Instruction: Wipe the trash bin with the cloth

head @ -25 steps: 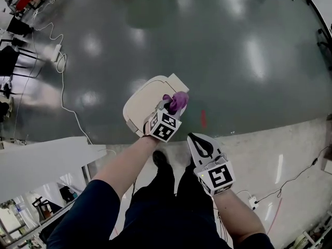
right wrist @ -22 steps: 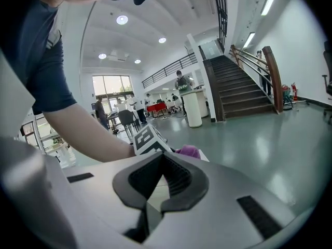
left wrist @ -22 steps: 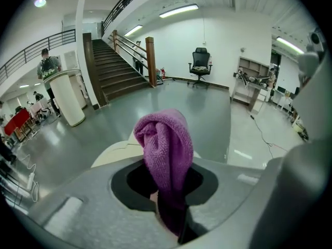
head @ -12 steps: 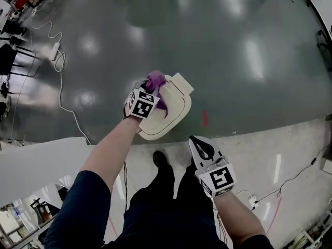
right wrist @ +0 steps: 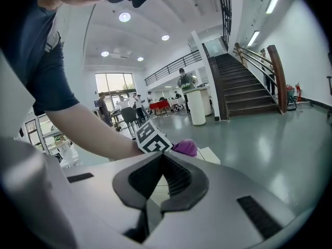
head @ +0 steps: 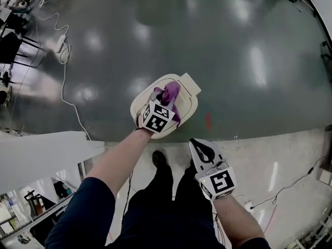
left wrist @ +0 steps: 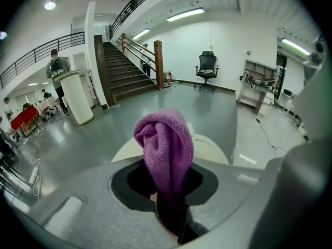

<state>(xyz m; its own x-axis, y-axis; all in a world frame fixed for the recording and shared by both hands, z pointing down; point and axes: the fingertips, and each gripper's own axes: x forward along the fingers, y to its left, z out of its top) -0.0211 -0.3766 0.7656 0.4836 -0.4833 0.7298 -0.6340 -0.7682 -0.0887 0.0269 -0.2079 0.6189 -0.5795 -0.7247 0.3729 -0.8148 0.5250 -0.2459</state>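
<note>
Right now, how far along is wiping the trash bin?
Picked up: the purple cloth is clamped in the left gripper. In hand: it sits over the cream trash bin lid. Left: how much is wiped can't be told; the right gripper is shut, empty.

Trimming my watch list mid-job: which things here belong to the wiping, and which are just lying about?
Job:
- purple terry cloth, clamped in the left gripper
- cream plastic trash bin under it

Lying about:
- white power strip with cable
- short red floor mark
- black office chair
- right gripper, shut, empty
</note>
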